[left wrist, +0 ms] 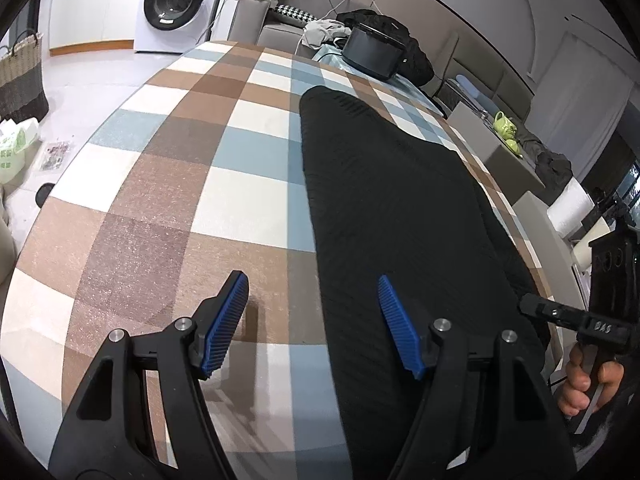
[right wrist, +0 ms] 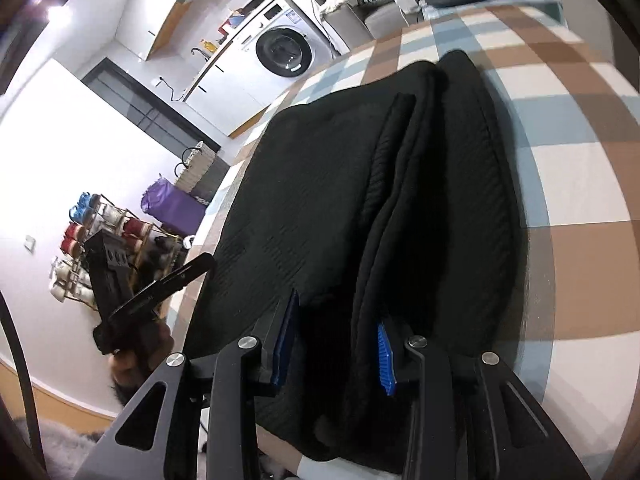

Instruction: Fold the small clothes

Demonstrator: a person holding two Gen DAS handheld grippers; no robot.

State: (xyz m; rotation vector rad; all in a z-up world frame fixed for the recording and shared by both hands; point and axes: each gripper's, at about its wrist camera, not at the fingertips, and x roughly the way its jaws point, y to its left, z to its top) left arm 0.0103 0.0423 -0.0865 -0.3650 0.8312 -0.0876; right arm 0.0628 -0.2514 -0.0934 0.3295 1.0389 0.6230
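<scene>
Faintly, raised letters like "BAS" showed on the right gripper [left wrist: 560,316] body. Its fingers stood partly apart, a fold of the black garment [right wrist: 360,184] between them, pads apparently not pressing. Fingers of the left gripper [left wrist: 312,320] gaped wide and empty over the garment's left edge. It lay on a checked table [left wrist: 168,184], a washing machine [left wrist: 176,4] behind.

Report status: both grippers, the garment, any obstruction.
Left gripper open, empty. Right gripper open astride a fold of the black ribbed knit garment, lying folded lengthwise on the checked tablecloth. No obstruction.
</scene>
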